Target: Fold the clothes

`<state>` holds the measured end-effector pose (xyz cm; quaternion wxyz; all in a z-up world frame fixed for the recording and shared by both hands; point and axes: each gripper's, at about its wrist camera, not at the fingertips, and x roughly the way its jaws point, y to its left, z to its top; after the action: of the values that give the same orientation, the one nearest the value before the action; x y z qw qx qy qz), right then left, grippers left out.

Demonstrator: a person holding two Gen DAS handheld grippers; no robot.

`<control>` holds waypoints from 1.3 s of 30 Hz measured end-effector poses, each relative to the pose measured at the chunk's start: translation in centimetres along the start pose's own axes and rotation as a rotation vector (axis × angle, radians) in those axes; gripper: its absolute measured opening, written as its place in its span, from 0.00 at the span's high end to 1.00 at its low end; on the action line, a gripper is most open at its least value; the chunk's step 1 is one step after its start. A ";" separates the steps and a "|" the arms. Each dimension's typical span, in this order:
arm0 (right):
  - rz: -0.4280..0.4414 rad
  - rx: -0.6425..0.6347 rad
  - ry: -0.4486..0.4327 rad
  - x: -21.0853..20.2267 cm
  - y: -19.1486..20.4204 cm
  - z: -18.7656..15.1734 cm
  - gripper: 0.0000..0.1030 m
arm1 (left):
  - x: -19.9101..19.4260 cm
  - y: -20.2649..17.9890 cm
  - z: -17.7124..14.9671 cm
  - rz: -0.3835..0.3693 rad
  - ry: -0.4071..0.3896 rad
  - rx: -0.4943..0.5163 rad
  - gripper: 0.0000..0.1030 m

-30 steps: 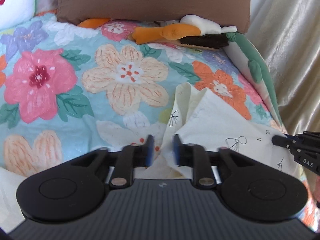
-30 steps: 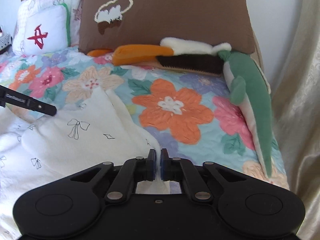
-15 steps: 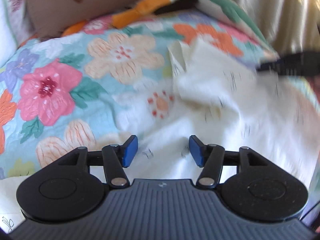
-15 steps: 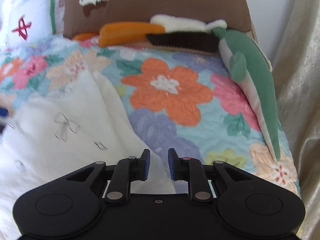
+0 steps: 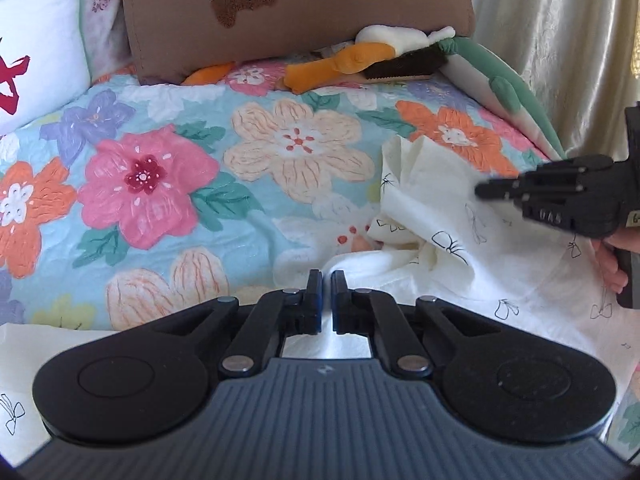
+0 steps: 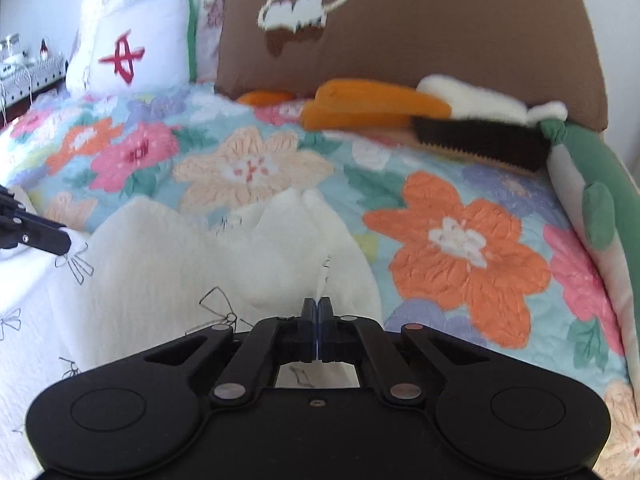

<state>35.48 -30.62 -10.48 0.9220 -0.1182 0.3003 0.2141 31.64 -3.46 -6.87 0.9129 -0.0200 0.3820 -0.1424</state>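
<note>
A white garment (image 5: 460, 208) printed with small black bows lies rumpled on the floral quilt (image 5: 160, 184). My left gripper (image 5: 327, 280) is at its near left edge. Its jaws are closing to a narrow slit, and a raised fold of the cloth is pinched between the blue pads. In the right wrist view the same garment (image 6: 180, 272) fills the lower left. My right gripper (image 6: 317, 305) has its pads pressed together on a thin ridge of the fabric. Each gripper shows in the other's view: the right gripper (image 5: 484, 191) over the cloth, the left gripper (image 6: 60, 242) at the far left.
A brown cushion (image 5: 296, 12) and a white pillow with a red mark (image 5: 36, 52) stand at the head of the bed. Orange, white and green plush toys (image 6: 380, 108) lie before them. A pale curtain (image 5: 560, 40) hangs on the right. A person's hand (image 5: 612, 264) holds the right gripper.
Both grippers opened half a second ago and have closed again on the garment. The right gripper has shifted left, from the cloth's edge to over the cloth.
</note>
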 end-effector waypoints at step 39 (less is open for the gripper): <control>0.162 0.166 0.098 -0.3 8.4 3.0 0.44 | -10.7 18.7 -9.6 0.293 -0.104 -0.536 0.36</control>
<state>32.86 -22.32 -8.64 0.8925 -0.0271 0.3703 0.2563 22.37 18.06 -8.98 0.9042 -0.2121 0.3574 0.0980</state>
